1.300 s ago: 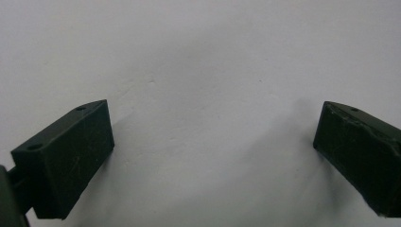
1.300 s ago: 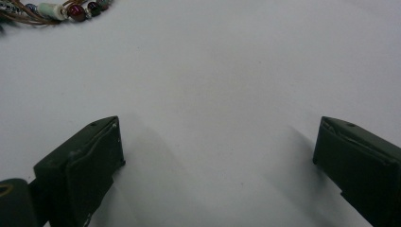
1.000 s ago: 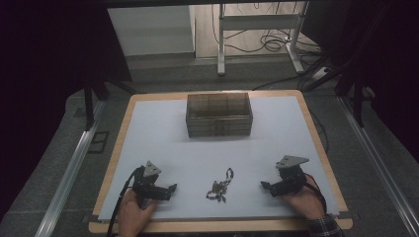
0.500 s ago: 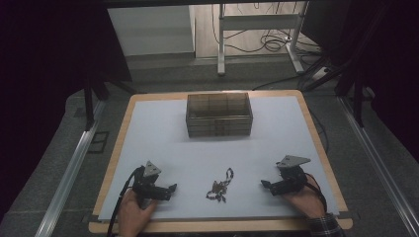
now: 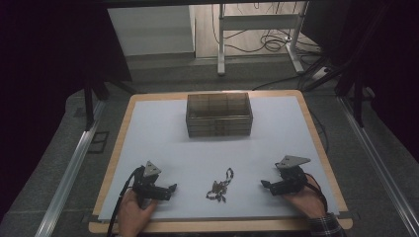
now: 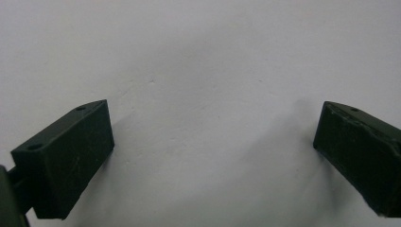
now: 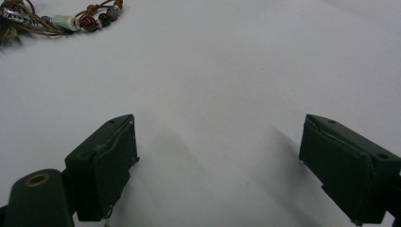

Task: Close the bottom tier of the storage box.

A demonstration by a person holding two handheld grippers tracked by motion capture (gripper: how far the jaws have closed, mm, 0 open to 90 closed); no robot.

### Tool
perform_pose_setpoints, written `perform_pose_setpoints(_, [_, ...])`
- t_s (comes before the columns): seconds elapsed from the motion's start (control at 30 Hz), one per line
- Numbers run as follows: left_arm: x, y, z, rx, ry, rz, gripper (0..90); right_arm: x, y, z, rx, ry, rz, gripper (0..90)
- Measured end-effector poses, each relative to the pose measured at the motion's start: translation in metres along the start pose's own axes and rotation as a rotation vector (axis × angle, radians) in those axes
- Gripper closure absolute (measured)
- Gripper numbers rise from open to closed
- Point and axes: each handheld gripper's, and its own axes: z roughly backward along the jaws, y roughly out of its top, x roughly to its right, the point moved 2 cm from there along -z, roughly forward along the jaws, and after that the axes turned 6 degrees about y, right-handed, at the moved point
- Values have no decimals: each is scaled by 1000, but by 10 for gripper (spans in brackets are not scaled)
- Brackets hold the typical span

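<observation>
High view has the beaded bracelet [image 5: 220, 185] lying loose on the white mat [image 5: 163, 133] between both grippers, left gripper [image 5: 170, 188] spread empty, right gripper [image 5: 264, 184] just narrowing on nothing, so a grab could easily snag one strand.

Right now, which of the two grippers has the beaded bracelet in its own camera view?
The right gripper: the beaded bracelet lies at the top left of its view, beyond its open fingers.
</observation>
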Motion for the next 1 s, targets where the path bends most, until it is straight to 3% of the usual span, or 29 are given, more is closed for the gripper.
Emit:
perform_pose_setpoints(0.53, [0,0,0,0,0,0,0,-4,8,1,-14,-28,55,150])
perform_pose_setpoints(1.0, [0,0,0,-1,0,-1,0,-9,19,-3,-44,-69,137,181])
